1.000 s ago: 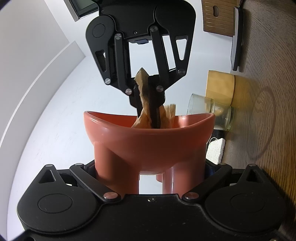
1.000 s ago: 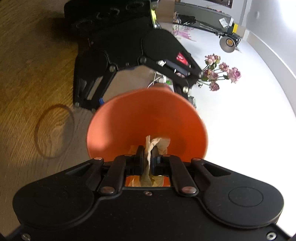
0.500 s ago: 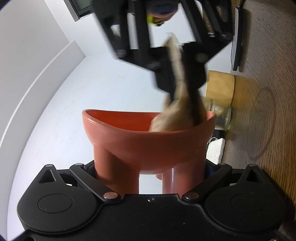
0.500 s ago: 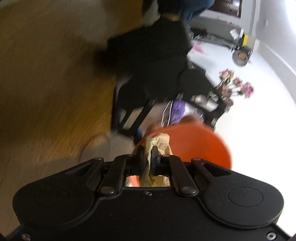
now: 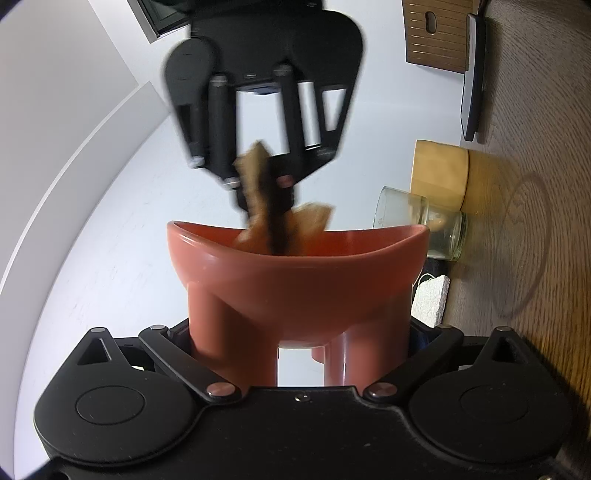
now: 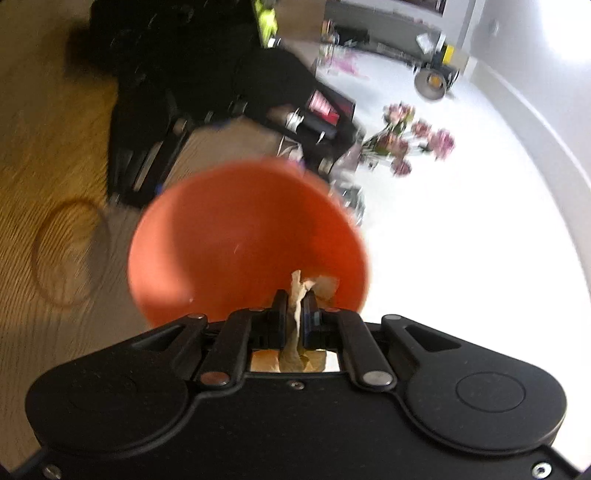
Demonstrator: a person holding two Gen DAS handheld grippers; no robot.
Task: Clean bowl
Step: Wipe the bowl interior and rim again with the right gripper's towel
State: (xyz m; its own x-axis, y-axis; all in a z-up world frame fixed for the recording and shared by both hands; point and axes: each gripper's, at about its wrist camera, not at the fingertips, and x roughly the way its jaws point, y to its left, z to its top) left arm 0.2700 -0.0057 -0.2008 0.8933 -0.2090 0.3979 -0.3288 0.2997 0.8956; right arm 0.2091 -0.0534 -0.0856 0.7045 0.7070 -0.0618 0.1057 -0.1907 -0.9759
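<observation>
An orange-red bowl (image 5: 295, 273) on stubby legs is held up tilted, with my left gripper (image 5: 301, 332) shut on its legs from both sides. From above in the left wrist view, my right gripper (image 5: 273, 232) reaches into the bowl, shut on a crumpled brown paper towel (image 5: 255, 184). The towel's lower end lies against the inside, left of centre. The right wrist view looks into the bowl's smooth interior (image 6: 236, 236). There the towel (image 6: 297, 291) is pinched between the shut fingers of the right gripper (image 6: 293, 299). The picture is blurred by motion.
A glass jar (image 5: 421, 229) lies on its side on the wooden table (image 5: 535, 184), beside a round wooden block (image 5: 439, 173) and a white sponge (image 5: 430, 299). A dark flat screen (image 5: 474, 77) and a slatted board (image 5: 436, 33) are farther off. Pink flowers (image 6: 413, 140) stand behind the bowl.
The right gripper swept the towel to the bowl's right rim half a second ago and has come back to left of centre. The left gripper and bowl kept still.
</observation>
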